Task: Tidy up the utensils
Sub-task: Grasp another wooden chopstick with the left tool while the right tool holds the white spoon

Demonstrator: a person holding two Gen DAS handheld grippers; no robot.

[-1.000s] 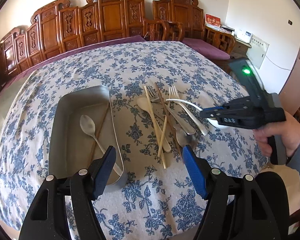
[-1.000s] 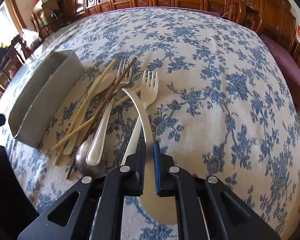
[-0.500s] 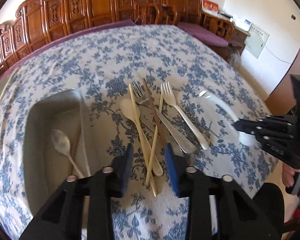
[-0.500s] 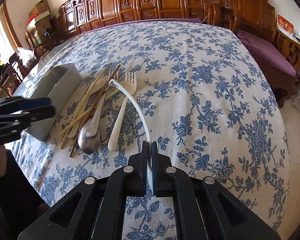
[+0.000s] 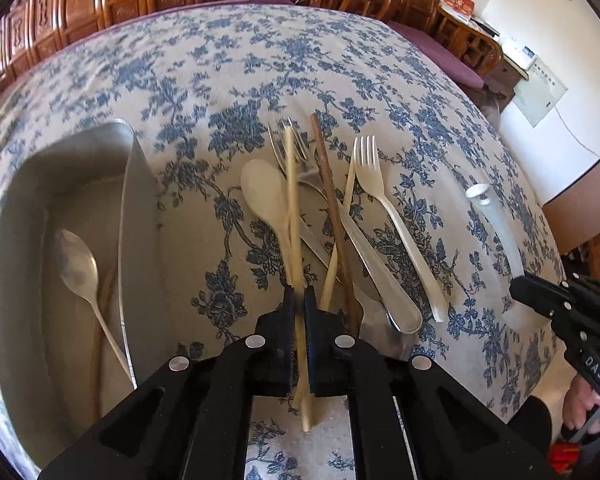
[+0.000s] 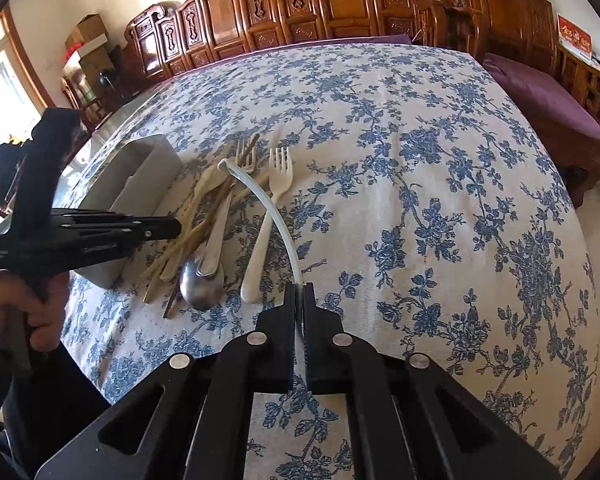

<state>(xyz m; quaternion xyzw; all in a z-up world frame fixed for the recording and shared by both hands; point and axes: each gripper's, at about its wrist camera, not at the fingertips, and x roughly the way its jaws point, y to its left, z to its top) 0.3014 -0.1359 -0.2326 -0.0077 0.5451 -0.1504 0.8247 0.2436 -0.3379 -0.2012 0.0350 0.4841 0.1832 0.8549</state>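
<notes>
My left gripper (image 5: 299,300) is shut on a pale wooden chopstick (image 5: 293,216) in the utensil pile on the flowered tablecloth. The pile holds a wooden spoon (image 5: 264,196), a metal fork (image 5: 296,160), a dark chopstick (image 5: 332,216), a metal spoon handle (image 5: 380,276) and a white plastic fork (image 5: 396,220). My right gripper (image 6: 299,296) is shut on a white plastic spoon (image 6: 268,204) and holds it above the cloth; it also shows in the left wrist view (image 5: 500,232). The metal tray (image 5: 136,184) at left holds a metal spoon (image 5: 80,268) and a chopstick.
Carved wooden chairs (image 6: 340,0) line the far side of the table. The table's near edge drops off at right (image 5: 556,240). The tray also shows in the right wrist view (image 6: 140,172), behind my left gripper (image 6: 172,226).
My left gripper came down onto the pile and closed from open onto the pale chopstick. My right gripper lifted and drew back with the white spoon.
</notes>
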